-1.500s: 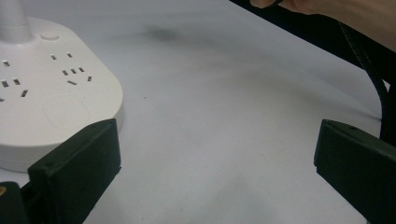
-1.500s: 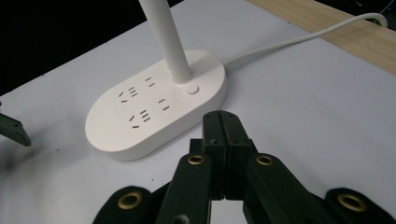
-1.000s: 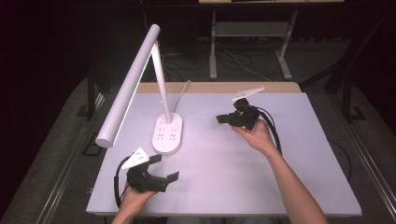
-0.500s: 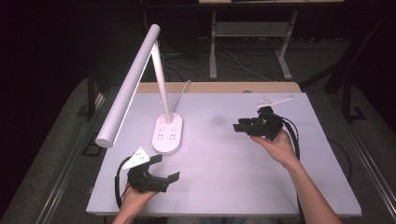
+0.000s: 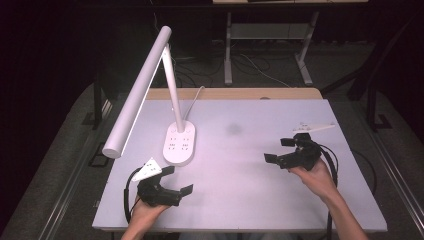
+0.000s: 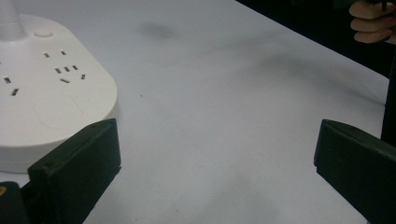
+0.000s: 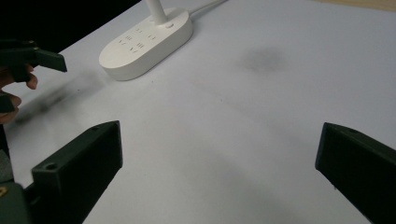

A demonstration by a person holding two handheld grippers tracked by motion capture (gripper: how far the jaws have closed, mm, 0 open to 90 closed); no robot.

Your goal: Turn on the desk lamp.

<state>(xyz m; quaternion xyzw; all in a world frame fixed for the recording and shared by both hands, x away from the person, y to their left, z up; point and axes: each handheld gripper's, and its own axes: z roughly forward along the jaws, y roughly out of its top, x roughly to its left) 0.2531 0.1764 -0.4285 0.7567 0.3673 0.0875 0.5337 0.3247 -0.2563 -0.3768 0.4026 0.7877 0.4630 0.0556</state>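
Observation:
A white desk lamp stands left of the table's middle, with its socket base [image 5: 180, 145] on the pale tabletop [image 5: 240, 190] and its long tube head [image 5: 137, 95] slanting out over the left side. My left gripper [image 5: 177, 181] lies at the front left, just in front of the base, open and holding nothing. In the left gripper view the lamp base [image 6: 46, 93] sits beyond the left jaw of this gripper [image 6: 215, 172]. My right gripper [image 5: 278, 150] hovers at the right side, pointing left. Its jaws have just been opening, and the right gripper [image 7: 215, 177] has only bare table between them.
A white cord [image 5: 195, 97] runs from the lamp base to the table's far edge. A faint dark smudge [image 5: 232, 129] marks the table's middle. The wooden back edge [image 5: 235, 93] borders the top, with a dark floor and metal legs beyond. The other hand's gripper [image 7: 32, 56] shows far left.
My right hand has pulled away from beside the lamp base toward the right and nearer side of the table, and its jaws have gone from shut to wide open. The left hand has stayed still.

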